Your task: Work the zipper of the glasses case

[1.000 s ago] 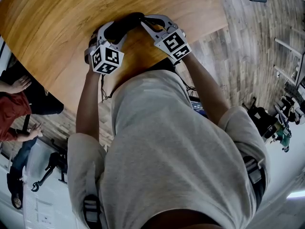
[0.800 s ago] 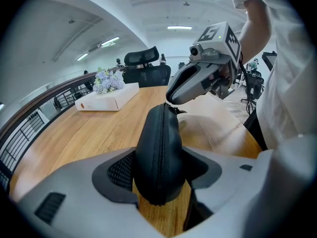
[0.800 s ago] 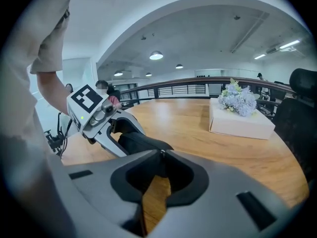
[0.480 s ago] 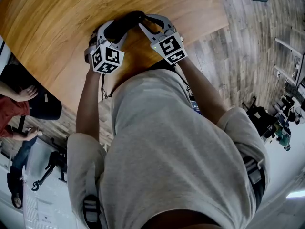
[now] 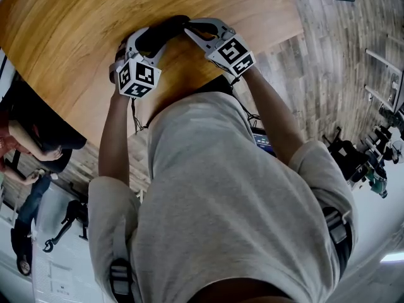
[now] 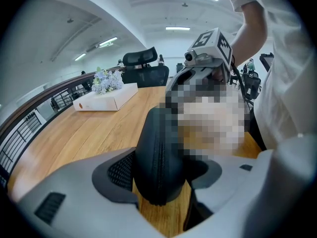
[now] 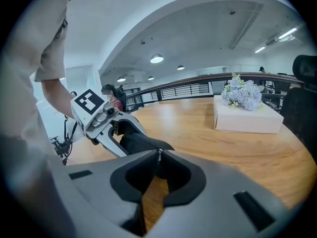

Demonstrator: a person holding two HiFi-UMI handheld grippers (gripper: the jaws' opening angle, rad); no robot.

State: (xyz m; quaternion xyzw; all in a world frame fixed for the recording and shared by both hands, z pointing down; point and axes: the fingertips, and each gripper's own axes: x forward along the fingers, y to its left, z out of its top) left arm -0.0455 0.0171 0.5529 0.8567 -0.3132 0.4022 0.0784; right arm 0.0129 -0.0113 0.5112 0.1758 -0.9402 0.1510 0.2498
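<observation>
Wooden table bears glasses case; left claw clamps it; right claw, just closing, pinches zipper pull.

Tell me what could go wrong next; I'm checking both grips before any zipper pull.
The right tongs, whose jaws have just been closing, pinch the small silver zipper pull only at their very tips; it could slip free. The left tongs clamp just one end of the black oval glasses case; a hard tug at the far end might twist it in that grip.
</observation>
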